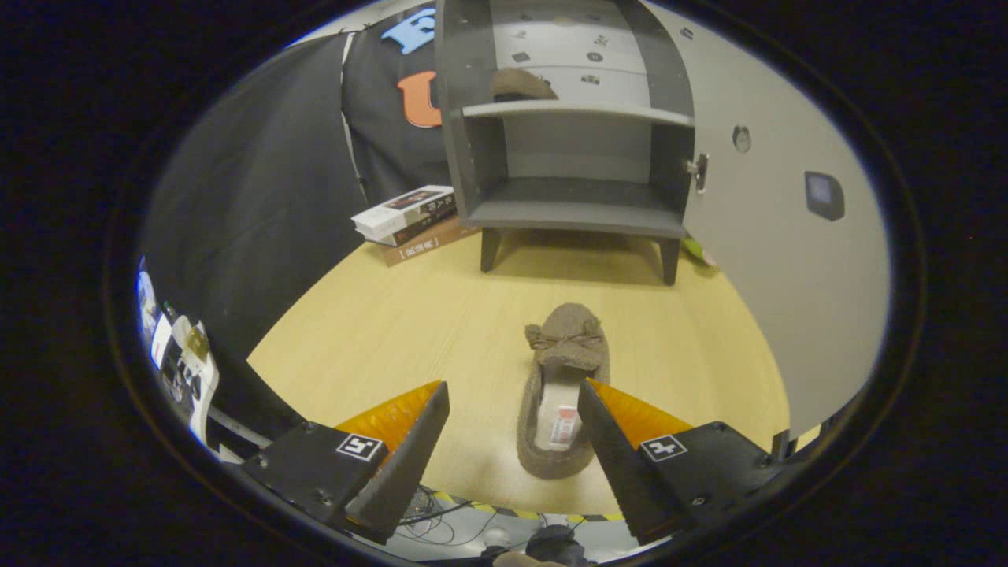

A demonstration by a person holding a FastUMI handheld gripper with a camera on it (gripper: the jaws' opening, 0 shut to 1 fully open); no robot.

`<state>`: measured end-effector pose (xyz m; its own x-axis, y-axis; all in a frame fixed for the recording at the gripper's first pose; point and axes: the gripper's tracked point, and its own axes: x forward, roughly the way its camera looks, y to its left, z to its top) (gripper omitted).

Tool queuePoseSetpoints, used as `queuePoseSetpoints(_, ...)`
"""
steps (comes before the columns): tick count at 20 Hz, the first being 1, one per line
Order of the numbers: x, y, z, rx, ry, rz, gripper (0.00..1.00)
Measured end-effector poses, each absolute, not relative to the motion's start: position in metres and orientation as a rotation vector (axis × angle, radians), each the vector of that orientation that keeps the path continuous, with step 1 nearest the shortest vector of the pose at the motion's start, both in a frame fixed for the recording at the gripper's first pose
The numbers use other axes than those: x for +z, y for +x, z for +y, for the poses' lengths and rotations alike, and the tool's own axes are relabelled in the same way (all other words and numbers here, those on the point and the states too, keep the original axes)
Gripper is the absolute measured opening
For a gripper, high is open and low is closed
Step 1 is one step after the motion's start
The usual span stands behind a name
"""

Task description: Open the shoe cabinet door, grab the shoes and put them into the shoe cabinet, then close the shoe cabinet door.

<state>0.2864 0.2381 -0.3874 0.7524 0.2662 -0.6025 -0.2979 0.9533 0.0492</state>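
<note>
Gripper view. The claw (512, 409) is spread wide and grips nothing. A brown slipper (561, 394) lies on the counter (378, 331) between its fingers, toe toward the shoe cabinet (571, 209), whose door (787, 260) stands open. A second slipper (520, 83) rests on the cabinet's upper shelf. Stacked books (409, 220) sit beside the cabinet.

The gripper (512, 409) has two wedge-shaped fingers (409, 449) with ridged inner faces, each backed by a translucent panel. Each finger sits on a flat plate bearing a square fiducial marker (359, 446) and small screws.
</note>
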Motion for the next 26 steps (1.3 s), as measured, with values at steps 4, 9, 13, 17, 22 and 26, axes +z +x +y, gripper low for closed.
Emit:
queuePoseSetpoints(4, -0.421, 0.318, 0.245, 0.28, 0.01, 0.725, 1.0)
queuePoseSetpoints(9, -0.442, 0.356, 0.249, 0.254, 0.067, 0.754, 1.0)
queuePoseSetpoints(13, -0.45, 0.379, 0.256, 0.235, 0.096, 0.762, 1.0)
queuePoseSetpoints(17, -0.456, 0.396, 0.255, 0.203, 0.14, 0.757, 1.0)
queuePoseSetpoints(22, -0.459, 0.398, 0.238, 0.197, 0.051, 0.772, 0.72)
queuePoseSetpoints(26, -0.461, 0.393, 0.247, 0.26, 0.055, 0.807, 0.22)
